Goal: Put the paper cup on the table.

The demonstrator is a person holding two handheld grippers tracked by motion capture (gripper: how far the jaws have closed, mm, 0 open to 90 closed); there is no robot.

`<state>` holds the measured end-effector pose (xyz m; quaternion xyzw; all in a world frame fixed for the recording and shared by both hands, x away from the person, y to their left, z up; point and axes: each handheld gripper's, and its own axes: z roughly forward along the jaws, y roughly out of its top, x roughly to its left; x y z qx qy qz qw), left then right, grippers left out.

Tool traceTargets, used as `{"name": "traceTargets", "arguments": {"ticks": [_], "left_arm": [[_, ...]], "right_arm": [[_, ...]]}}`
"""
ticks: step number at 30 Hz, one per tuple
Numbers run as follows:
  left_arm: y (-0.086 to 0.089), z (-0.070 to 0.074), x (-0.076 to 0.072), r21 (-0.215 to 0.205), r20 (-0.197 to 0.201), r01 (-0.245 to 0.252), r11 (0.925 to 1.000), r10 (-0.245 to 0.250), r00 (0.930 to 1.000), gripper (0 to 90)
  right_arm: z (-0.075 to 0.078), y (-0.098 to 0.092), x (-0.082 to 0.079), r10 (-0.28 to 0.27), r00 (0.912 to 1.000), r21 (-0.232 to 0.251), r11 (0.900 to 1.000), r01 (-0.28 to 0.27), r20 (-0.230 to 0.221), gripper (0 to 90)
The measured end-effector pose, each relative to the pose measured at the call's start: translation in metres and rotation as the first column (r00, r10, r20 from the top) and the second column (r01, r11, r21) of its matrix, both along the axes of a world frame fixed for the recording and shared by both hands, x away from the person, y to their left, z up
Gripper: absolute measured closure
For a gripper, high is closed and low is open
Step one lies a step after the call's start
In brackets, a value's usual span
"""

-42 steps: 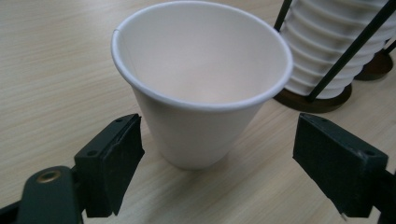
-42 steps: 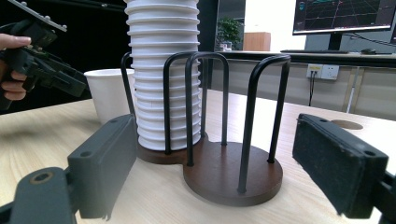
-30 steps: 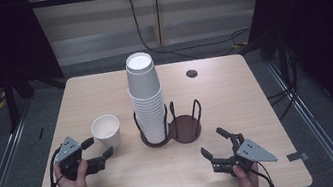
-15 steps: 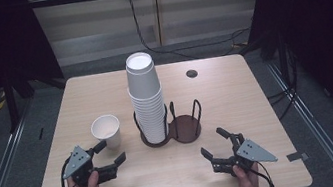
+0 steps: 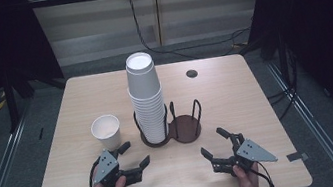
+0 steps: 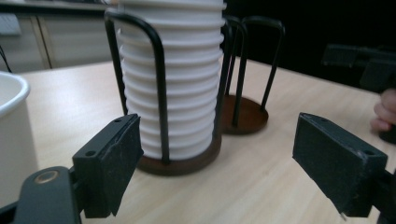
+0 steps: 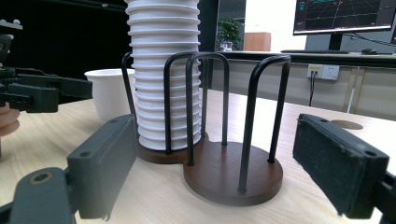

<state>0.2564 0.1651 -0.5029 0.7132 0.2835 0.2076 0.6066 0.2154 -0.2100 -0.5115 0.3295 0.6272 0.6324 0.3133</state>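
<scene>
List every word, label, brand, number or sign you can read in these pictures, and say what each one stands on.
No text can be read.
Monitor: coloured lines on screen, any lettering too small and blurred to read.
Stack of paper cups and single paper cup: plain white, no print.
Cup holder, table and both grippers: no visible label.

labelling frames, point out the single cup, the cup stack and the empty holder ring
single cup [image 5: 106, 132], high view, on its side wall
cup stack [image 5: 147, 101], high view, mid stack
empty holder ring [image 7: 233, 175], right gripper view, on its wooden base
</scene>
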Motion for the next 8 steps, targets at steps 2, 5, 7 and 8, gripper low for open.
{"name": "traceTargets", "arguments": {"ticks": [2, 5, 7, 8], "left_arm": [[-0.0029, -0.0027, -0.0022, -0.027, 0.010, -0.016, 0.9995, 0.017, 0.9998, 15.6], [-0.0049, -0.0031, -0.0035, -0.027, 0.036, 0.003, 0.9996, -0.002, 0.9994, 15.5], [-0.0043, -0.0036, -0.0035, -0.030, 0.051, 0.011, 0.9995, -0.010, 0.9987, 15.6], [-0.0049, -0.0040, -0.0050, -0.044, 0.052, 0.000, 0.9990, 0.002, 0.9987, 15.5]], "right_arm": [[0.0000, 0.0000, 0.0000, 0.000, 1.0000, 0.000, 1.000, 0.000, 0.000, 13.5], [0.0000, -0.0001, 0.0002, 0.000, 1.0000, -0.001, 1.000, 0.000, 0.000, 13.5], [0.0000, -0.0001, 0.0003, 0.000, 1.0000, -0.001, 1.000, 0.000, 0.000, 13.5], [0.0002, 0.0005, 0.0003, -0.008, 1.0000, -0.005, 1.000, 0.008, -0.004, 13.4]]}}
